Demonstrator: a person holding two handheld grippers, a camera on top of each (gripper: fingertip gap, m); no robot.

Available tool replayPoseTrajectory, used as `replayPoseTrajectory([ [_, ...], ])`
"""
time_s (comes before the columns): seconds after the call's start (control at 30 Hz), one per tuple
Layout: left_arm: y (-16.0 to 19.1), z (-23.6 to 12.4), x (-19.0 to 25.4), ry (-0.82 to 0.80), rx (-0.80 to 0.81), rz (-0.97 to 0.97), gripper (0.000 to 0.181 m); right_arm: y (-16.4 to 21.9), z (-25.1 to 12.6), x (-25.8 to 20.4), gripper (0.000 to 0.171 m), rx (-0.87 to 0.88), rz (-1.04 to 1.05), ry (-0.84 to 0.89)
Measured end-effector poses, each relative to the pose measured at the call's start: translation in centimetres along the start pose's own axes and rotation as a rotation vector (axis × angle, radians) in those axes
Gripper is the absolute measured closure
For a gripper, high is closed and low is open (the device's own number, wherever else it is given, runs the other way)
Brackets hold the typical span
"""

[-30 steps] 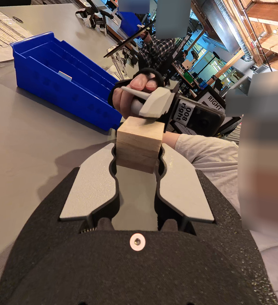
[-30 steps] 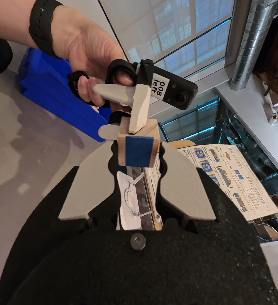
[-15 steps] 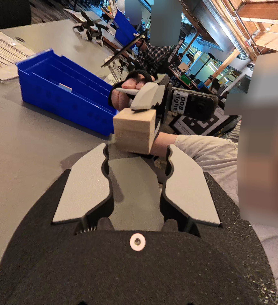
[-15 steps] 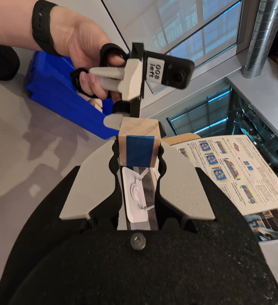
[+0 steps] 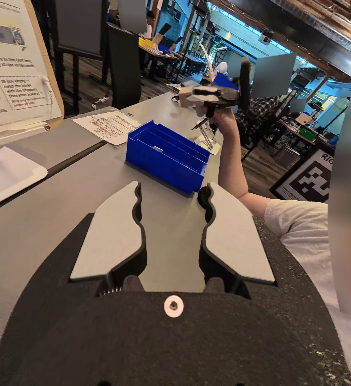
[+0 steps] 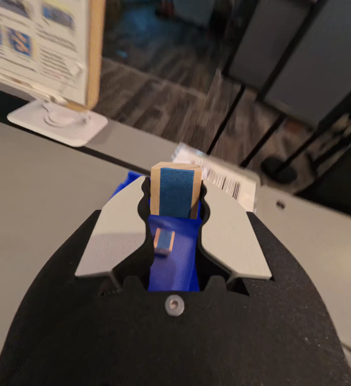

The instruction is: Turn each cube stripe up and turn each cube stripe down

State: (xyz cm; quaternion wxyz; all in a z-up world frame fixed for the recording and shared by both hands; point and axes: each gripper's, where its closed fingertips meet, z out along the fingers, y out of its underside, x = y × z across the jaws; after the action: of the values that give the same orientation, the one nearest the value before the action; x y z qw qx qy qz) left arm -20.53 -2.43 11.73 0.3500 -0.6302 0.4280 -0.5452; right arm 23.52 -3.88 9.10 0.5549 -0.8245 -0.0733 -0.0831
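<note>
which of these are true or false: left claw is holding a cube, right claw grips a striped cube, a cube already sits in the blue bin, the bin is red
1. The left claw holds a cube. False: it is open and empty.
2. The right claw grips a wooden cube with a blue stripe. True.
3. Another cube lies in the blue bin. True.
4. The bin is red. False: it is blue.

Grey table (image 5: 45,208); dark wood-plank floor (image 6: 170,100); exposed timber ceiling (image 5: 295,27); distant workbenches (image 5: 162,54).
</note>
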Motion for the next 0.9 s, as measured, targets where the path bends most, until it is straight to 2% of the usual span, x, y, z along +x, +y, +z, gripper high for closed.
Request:
replayPoseTrajectory([
  [0.13, -0.1, -0.2, 0.1, 0.003, 0.008, -0.011, 0.124, 6.7, 2.9, 2.3, 0.126, -0.264, 0.158, -0.032],
  [0.23, 0.1, 0.1, 0.1, 0.000, -0.006, -0.010, 0.125, 9.6, 4.5, 2.6, 0.125, -0.363, 0.219, -0.051],
  [0.47, 1.1, 0.7, -0.6, -0.017, -0.059, -0.034, 0.125, 10.6, 4.3, 1.9, 0.126, -0.437, 0.265, -0.040],
  [0.67, 1.1, 0.7, -0.4, -0.010, -0.065, -0.044, 0.126, 13.7, 5.3, 3.1, 0.126, -0.680, 0.259, -0.065],
  [0.9, 1.3, 0.9, 0.2, -0.006, -0.085, -0.021, 0.126, 15.5, 5.6, 4.9, 0.126, -0.902, 0.234, -0.039],
])
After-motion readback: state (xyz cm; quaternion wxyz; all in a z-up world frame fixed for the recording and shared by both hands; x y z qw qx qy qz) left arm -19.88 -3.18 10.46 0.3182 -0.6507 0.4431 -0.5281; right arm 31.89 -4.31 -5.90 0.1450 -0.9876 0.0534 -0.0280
